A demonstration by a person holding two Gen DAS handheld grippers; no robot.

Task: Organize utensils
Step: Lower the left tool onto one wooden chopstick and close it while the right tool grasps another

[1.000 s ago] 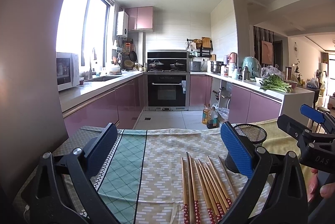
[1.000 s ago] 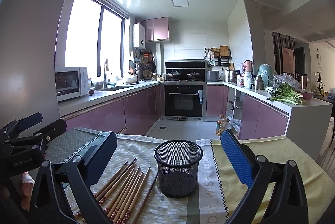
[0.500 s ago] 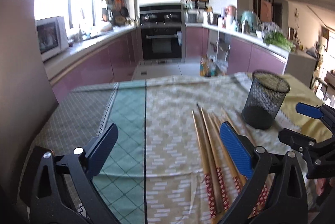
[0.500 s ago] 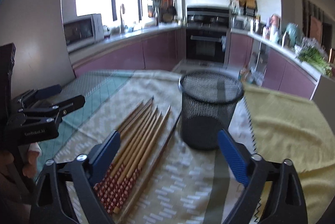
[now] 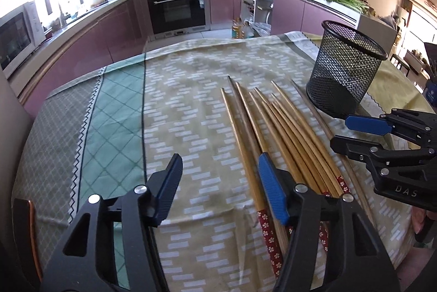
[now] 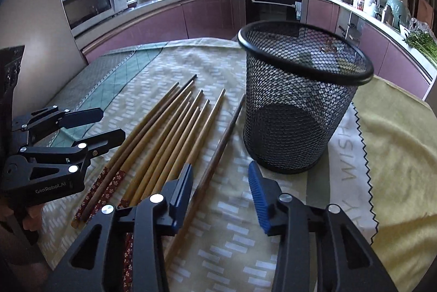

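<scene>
left tool (image 5: 220, 177): part-open, closing | right tool (image 6: 221, 188): part-open, closing

Each camera is sitting behind its own claw, looking forward and steeply down, close over the counter (image 5: 174, 100). Both views are sharing the chopsticks (image 5: 273, 128), the mesh cup (image 6: 297, 98) and the kitchen beyond; each is catching the other claw at its edge.

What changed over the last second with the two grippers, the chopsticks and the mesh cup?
Both grippers tipped down and came in low over the table. The left gripper and right gripper have just been closing their jaws partway; neither grips anything yet, and cloth shows between the pads. The chopsticks lie in the same row and the mesh cup stands upright beside them, empty, as before.
</scene>
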